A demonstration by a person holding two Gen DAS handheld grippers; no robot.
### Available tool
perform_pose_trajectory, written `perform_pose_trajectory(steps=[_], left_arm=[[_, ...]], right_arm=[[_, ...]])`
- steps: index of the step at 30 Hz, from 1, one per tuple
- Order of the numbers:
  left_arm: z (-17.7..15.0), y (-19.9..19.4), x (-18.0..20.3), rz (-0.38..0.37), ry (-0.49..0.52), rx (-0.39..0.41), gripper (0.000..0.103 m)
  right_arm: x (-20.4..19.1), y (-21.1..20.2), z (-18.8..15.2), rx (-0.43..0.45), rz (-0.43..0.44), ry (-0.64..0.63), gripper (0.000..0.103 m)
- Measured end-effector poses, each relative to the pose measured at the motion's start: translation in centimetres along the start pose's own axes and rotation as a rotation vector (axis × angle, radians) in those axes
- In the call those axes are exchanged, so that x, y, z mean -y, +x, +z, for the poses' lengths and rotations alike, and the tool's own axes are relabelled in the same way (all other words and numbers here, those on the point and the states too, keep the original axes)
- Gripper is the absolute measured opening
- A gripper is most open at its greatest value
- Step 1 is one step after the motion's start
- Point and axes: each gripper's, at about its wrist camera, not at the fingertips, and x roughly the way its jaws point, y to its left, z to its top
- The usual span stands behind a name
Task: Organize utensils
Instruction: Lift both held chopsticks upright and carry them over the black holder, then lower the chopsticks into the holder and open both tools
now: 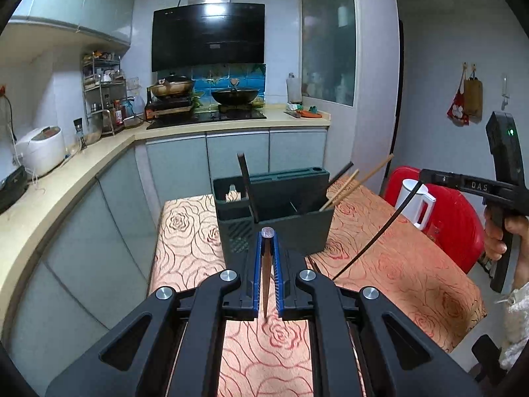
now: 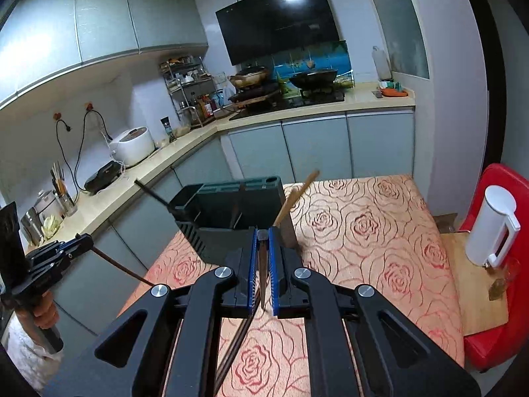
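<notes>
A dark green utensil holder (image 1: 274,211) (image 2: 231,218) stands on the table with the rose-patterned cloth (image 1: 380,264). Pale wooden chopsticks (image 1: 357,182) (image 2: 297,195) lean out of its right compartment, and a dark chopstick (image 1: 246,185) out of its left. My left gripper (image 1: 267,231) (image 2: 82,241) is shut on a brown chopstick (image 1: 266,274) that hangs point down, in front of the holder. My right gripper (image 2: 263,231) (image 1: 425,177) is shut on a black chopstick (image 1: 373,235) (image 2: 262,271), held above the table to the holder's right.
A red chair (image 1: 456,218) at the table's right carries a white kettle (image 2: 492,228) and a wooden board (image 2: 472,284). The L-shaped counter (image 1: 66,178) on the left holds a rice cooker (image 2: 132,147); woks sit on the stove (image 1: 205,115) behind.
</notes>
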Motion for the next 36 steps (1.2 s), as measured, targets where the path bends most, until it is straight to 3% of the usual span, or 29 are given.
perform_pose_trajectory(steps=[11, 22, 29, 36], left_arm=[[7.8, 0.3, 1.3, -0.040, 0.056, 0.021, 0.006], [14.7, 2.0, 2.8, 0.012, 0.083, 0.079, 0.006], [16.6, 4.3, 3.0, 0.036, 0.066, 0.101, 0.006], [14.6, 9.1, 3.0, 0.056, 0.064, 0.027, 0.006]], right_arm=[[-1.6, -1.0, 6.9, 0.044, -0.042, -0.031, 0.008], [-2.5, -0.4, 12.2, 0.084, -0.088, -0.067, 0.008], [-3.2, 2.7, 13.1, 0.040, -0.088, -0.077, 0.008], [-3.5, 6.7, 12.0, -0.043, -0.099, -0.079, 0.008]])
